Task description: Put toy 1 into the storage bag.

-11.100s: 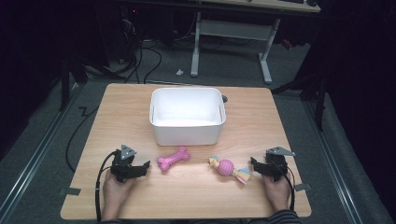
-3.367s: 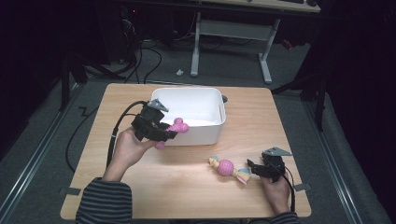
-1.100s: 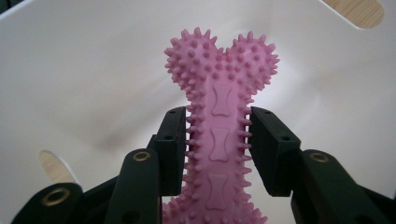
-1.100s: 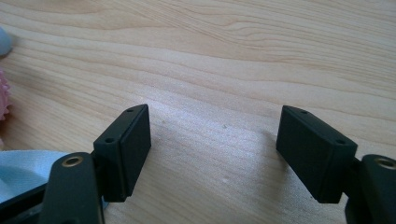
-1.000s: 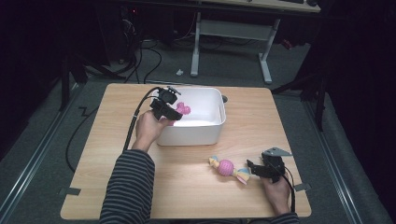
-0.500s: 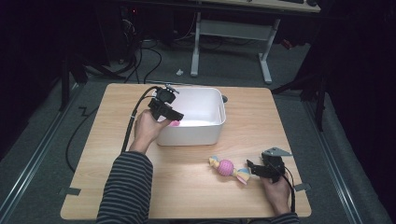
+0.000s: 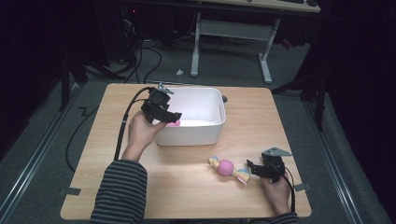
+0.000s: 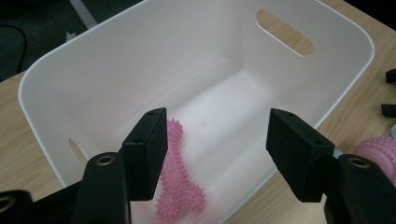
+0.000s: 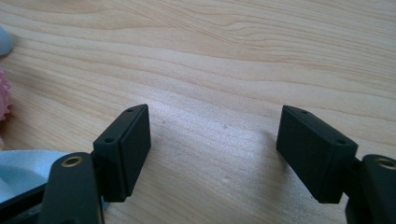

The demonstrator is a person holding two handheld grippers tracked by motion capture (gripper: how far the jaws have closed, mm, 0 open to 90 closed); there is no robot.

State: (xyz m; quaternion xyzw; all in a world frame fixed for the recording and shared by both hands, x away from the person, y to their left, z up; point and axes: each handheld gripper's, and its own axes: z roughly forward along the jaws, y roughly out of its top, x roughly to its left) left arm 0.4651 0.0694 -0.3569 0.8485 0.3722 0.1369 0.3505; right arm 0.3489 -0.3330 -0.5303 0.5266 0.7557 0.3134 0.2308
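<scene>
A pink spiky bone toy (image 8: 180,186) lies loose on the floor of the white bin (image 8: 140,60), at its near left end; it shows as a pink patch (image 7: 174,123) in the high view. My left gripper (image 7: 170,117) hangs over the bin's (image 7: 219,105) left rim. Its jaws have just been opening and stand open (image 8: 215,154) with nothing between them; the bone lies below them. My right gripper (image 7: 252,167) rests on the table at the front right, open (image 9: 215,154) over bare wood. Just left of it lies a pink ball toy (image 7: 226,167) with pastel ends.
The wooden table (image 7: 280,116) has free room right of the bin and along its front left. The ball toy (image 8: 378,154) also shows past the bin's corner in the left gripper view. Cables trail from both grippers; dark floor and a desk frame lie beyond.
The bone toy has left the left gripper and dropped into the bin. The left gripper opened and drew back toward the bin's left rim, rising a little. The right gripper stayed put.
</scene>
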